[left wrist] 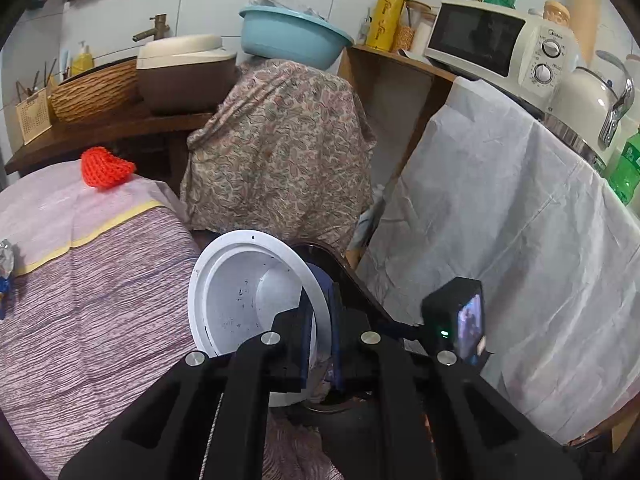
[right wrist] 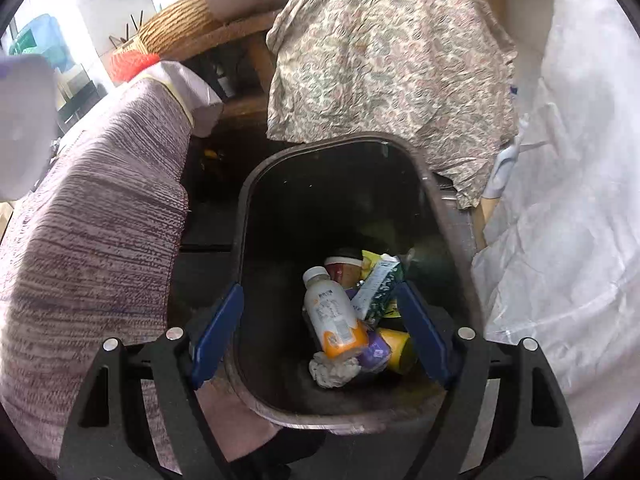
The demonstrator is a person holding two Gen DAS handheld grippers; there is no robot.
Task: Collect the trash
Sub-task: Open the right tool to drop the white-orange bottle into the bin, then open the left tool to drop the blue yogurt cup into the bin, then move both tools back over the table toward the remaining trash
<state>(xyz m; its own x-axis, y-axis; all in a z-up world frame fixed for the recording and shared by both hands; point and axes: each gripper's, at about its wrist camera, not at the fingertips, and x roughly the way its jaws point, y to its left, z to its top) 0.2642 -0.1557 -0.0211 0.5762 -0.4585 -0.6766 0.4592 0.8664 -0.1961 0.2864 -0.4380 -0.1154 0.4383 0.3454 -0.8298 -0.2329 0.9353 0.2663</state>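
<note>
My left gripper (left wrist: 321, 316) is shut on the rim of a white paper bowl (left wrist: 240, 296), which is tipped on its side with its empty inside facing me. Just behind it shows the dark trash bin (left wrist: 344, 268). In the right wrist view my right gripper (right wrist: 318, 296) stands open above the bin (right wrist: 432, 184), with nothing between its blue pads (right wrist: 216, 332). At the bottom of the bin lie a white and orange bottle (right wrist: 332, 316), a green carton (right wrist: 378, 288), a crumpled tissue (right wrist: 332, 372) and some cups (right wrist: 394, 350). The blurred white bowl (right wrist: 24, 128) is at the far left.
A table under a striped purple cloth (left wrist: 100, 300) stands left of the bin, with a red knitted thing (left wrist: 104, 168) and a foil wrapper (left wrist: 6, 260) on it. A floral cloth (left wrist: 280, 152) drapes something behind the bin. A white sheet (left wrist: 500, 220) hangs below a microwave (left wrist: 480, 40) on the right.
</note>
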